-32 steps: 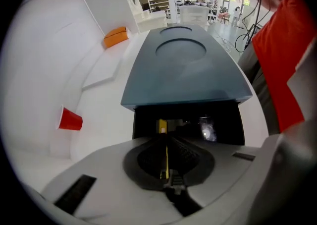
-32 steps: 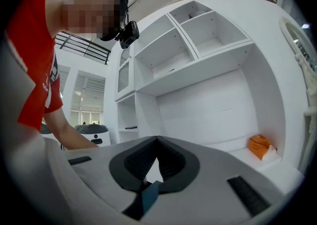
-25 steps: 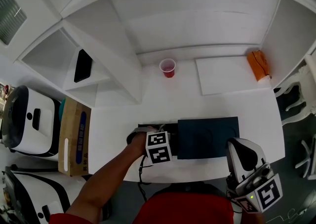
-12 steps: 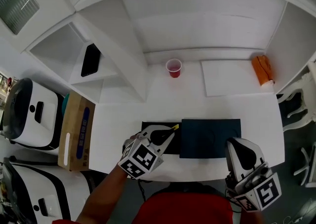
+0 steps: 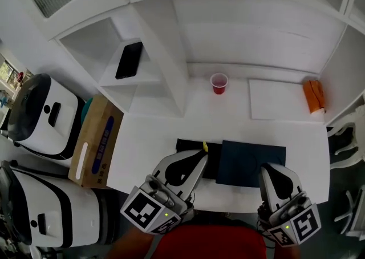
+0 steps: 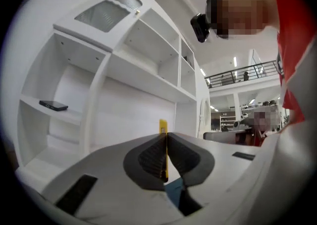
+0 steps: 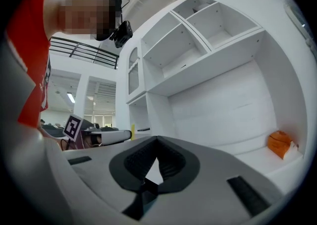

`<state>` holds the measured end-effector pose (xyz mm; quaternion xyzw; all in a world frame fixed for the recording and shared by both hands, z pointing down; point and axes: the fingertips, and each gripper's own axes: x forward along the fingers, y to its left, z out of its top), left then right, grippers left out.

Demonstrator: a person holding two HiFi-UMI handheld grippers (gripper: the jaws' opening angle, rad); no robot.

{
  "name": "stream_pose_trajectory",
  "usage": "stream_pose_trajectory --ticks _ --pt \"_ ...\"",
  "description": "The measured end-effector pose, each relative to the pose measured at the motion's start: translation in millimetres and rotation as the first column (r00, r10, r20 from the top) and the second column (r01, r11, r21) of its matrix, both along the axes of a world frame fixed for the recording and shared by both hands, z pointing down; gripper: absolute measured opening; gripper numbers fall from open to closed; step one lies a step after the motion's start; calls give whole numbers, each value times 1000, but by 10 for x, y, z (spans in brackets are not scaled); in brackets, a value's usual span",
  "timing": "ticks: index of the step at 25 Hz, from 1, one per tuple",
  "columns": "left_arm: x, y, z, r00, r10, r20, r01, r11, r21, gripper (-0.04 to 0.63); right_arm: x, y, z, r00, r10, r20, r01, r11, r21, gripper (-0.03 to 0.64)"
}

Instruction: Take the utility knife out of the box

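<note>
The yellow utility knife (image 6: pixel 163 152) stands on edge between the pads of my left gripper (image 6: pixel 164 142), which is shut on it. In the head view the left gripper (image 5: pixel 199 158) is raised above the near table edge, and the knife's yellow tip (image 5: pixel 204 146) sticks out past the jaws over the open black box (image 5: pixel 187 148). The box's dark blue lid (image 5: pixel 251 164) lies flat beside it to the right. My right gripper (image 5: pixel 268 171) hovers at the lid's near right corner. Its jaws (image 7: pixel 157 140) are shut with nothing between them.
A red cup (image 5: pixel 219 83) stands at the back of the table, near a white sheet (image 5: pixel 279 107) and an orange object (image 5: pixel 315 96). A black phone (image 5: pixel 129 60) lies on a shelf. A cardboard box (image 5: pixel 97 141) and white appliances (image 5: pixel 43 116) sit left of the table.
My left gripper has come up out of the box with the yellow knife in its jaws and has rolled over. The right gripper has hardly moved.
</note>
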<state>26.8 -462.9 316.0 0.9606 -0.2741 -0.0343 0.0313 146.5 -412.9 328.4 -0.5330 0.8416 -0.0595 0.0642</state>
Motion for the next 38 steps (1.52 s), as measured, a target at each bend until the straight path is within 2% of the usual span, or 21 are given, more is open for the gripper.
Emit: stream_pose_trajectory --ticks 3,6,23,38 --pt "-28 127 -107 999 -18 -39 18 1000 2 54 -54 8 -36 1000 -10 3 10 1000 13 8" --pt "-11 250 -128 1000 -8 -29 8 1000 -7 53 -102 24 -68 1000 -16 3 16 1000 25 8" --pt "-59 411 -260 1000 12 -12 -11 999 52 52 -262 198 -167 999 -20 -48 23 998 56 6" --pt "-69 485 -280 1000 21 -9 -20 998 55 52 -287 289 -248 997 -22 -70 26 997 68 6"
